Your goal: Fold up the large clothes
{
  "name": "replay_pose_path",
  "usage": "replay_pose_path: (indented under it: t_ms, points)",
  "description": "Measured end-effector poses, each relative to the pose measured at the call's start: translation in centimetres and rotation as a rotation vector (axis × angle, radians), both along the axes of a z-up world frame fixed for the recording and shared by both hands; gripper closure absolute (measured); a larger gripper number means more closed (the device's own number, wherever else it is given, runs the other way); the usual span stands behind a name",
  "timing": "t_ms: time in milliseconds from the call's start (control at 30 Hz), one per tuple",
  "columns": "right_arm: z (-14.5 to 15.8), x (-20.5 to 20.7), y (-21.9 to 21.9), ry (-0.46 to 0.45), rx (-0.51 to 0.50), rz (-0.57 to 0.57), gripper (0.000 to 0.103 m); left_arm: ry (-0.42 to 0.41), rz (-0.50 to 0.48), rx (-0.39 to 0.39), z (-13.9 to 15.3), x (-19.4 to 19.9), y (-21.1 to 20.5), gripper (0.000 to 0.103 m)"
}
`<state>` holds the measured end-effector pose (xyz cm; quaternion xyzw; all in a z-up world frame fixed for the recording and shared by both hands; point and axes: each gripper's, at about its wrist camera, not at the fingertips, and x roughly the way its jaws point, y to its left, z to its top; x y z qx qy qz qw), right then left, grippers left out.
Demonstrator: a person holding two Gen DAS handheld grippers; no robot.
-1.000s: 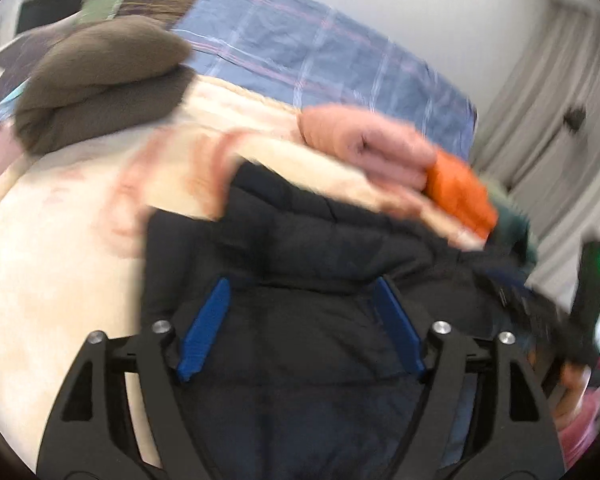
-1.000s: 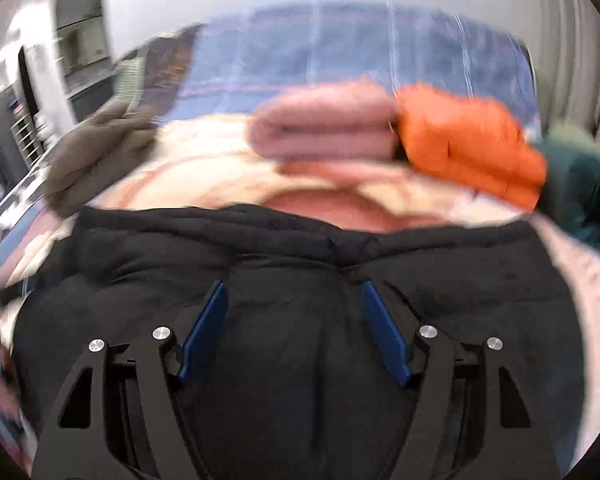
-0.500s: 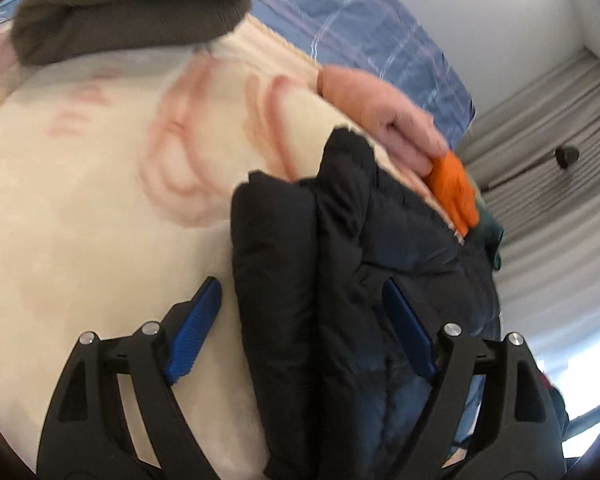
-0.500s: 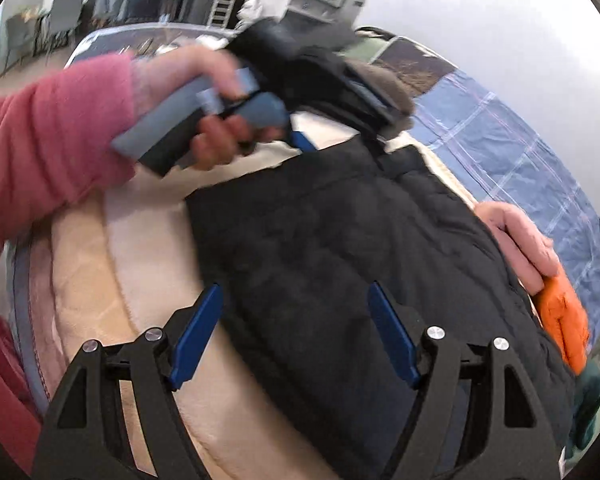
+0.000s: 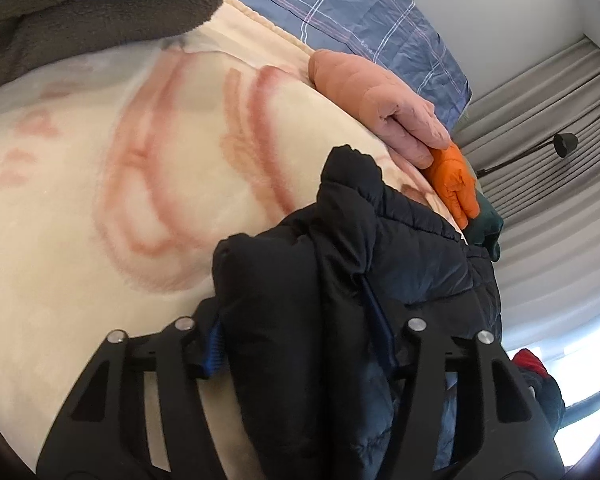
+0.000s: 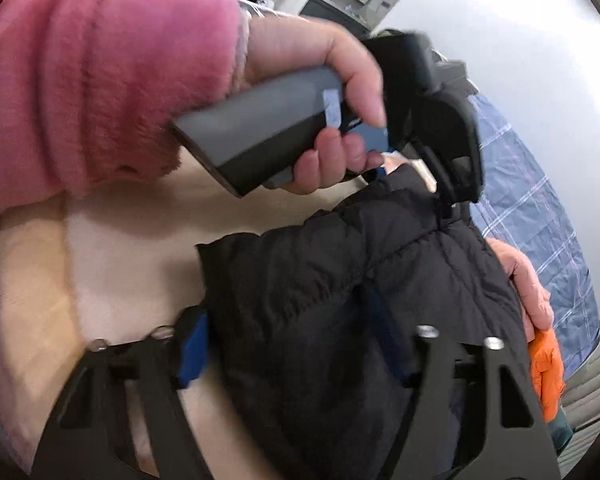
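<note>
Both tongs, left (image 5: 300,332) and right (image 6: 296,340), have closed onto the black jacket (image 5: 340,288).

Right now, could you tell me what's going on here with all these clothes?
A person with a gripper in each hand is folding a black puffer jacket on a cream blanket. The left gripper and right gripper each clamp a bunched fold of it. Folded pink and orange jackets lie beyond.

Jacket (image 5: 340,264) lies on blanket (image 5: 100,200), folded clothes (image 5: 380,108) behind it
</note>
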<state>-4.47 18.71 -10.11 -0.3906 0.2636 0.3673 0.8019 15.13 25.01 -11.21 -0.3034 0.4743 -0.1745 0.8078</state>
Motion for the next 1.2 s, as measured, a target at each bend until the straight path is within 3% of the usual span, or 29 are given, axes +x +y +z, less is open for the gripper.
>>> replay_pose_path:
  t_ms: [33, 67, 133, 200, 367, 467, 733, 867, 967, 1033, 1100, 1200]
  points:
    - [0.8, 0.5, -0.4, -0.021, 0.036, -0.044, 0.083, 0.001, -0.006, -0.012, 0.0, 0.1, -0.1, 0.063]
    - [1.7, 1.1, -1.0, 0.013, 0.084, -0.061, 0.086, -0.006, -0.014, -0.036, 0.3, 0.1, -0.2, 0.075]
    - [3.9, 2.4, -2.8, 0.107, 0.210, -0.110, 0.092, -0.040, -0.014, -0.031, 1.4, 0.1, -0.4, 0.083]
    - [6.4, 3.5, -5.1, 0.159, 0.343, -0.151, 0.093, -0.093, -0.012, -0.026, 3.1, -0.3, -0.9, 0.086]
    - [11.2, 3.6, -10.3, 0.176, 0.567, -0.214, 0.093, -0.208, -0.030, -0.062, 8.7, -0.7, -2.4, 0.086]
    - [13.1, 3.7, -14.0, 0.190, 0.687, -0.251, 0.093, -0.270, -0.074, -0.039, 12.5, -0.5, -5.0, 0.086]
    - [14.3, 3.3, -25.7, 0.224, 0.943, -0.402, 0.093, -0.350, -0.232, 0.066, 20.1, 1.2, -16.7, 0.085]
    - [13.4, 2.8, -31.3, 0.260, 1.029, -0.461, 0.092, -0.371, -0.319, 0.213, 22.2, 2.2, -25.3, 0.085]
    - [11.9, 2.1, -34.6, 0.325, 1.025, -0.437, 0.080, -0.357, -0.333, 0.334, 22.4, 1.6, -29.5, 0.086]
    - [11.2, 1.2, -37.7, 0.353, 1.077, -0.436, 0.042, -0.383, -0.329, 0.382, 22.2, 1.0, -30.1, 0.087]
    - [10.8, 0.7, -41.5, 0.363, 1.161, -0.452, 0.041, -0.413, -0.311, 0.388, 22.2, 0.3, -29.3, 0.087]
    - [9.8, 3.1, -45.9, 0.375, 1.206, -0.620, 0.043, -0.426, -0.254, 0.275, 22.1, -0.7, -25.5, 0.087]
